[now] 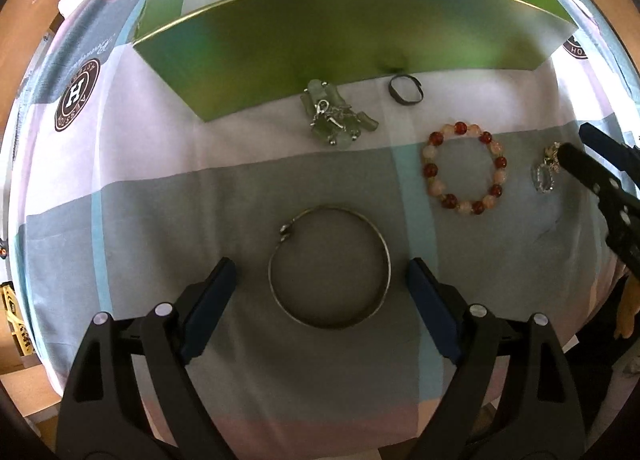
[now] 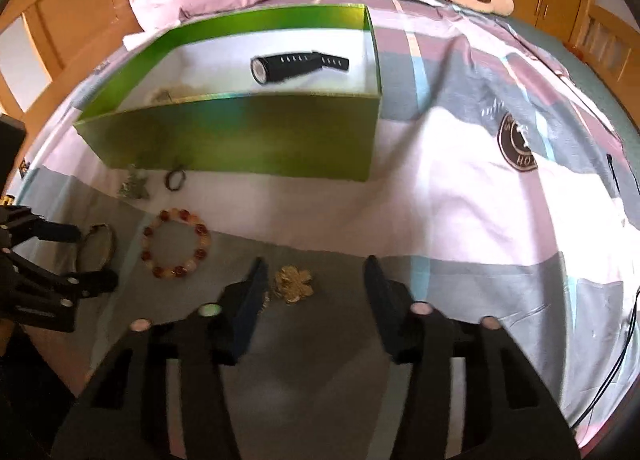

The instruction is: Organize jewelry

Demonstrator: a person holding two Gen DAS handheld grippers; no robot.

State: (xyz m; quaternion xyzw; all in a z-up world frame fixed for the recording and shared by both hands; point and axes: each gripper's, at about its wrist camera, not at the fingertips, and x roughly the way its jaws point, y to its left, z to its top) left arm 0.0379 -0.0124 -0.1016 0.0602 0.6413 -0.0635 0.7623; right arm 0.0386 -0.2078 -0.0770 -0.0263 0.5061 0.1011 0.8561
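Here left tool (image 1: 322, 286) open, straddling silver bangle (image 1: 329, 268) flat on bed; right tool (image 2: 316, 280) open beside gold brooch (image 2: 293, 284).

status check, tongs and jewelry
Left tongs open astride silver bangle. Right tongs open by gold brooch. Watch boxed. Nothing blocking.

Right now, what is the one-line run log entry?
left gripper: jaws open around silver bangle | right gripper: open by gold brooch | green box: holds black watch
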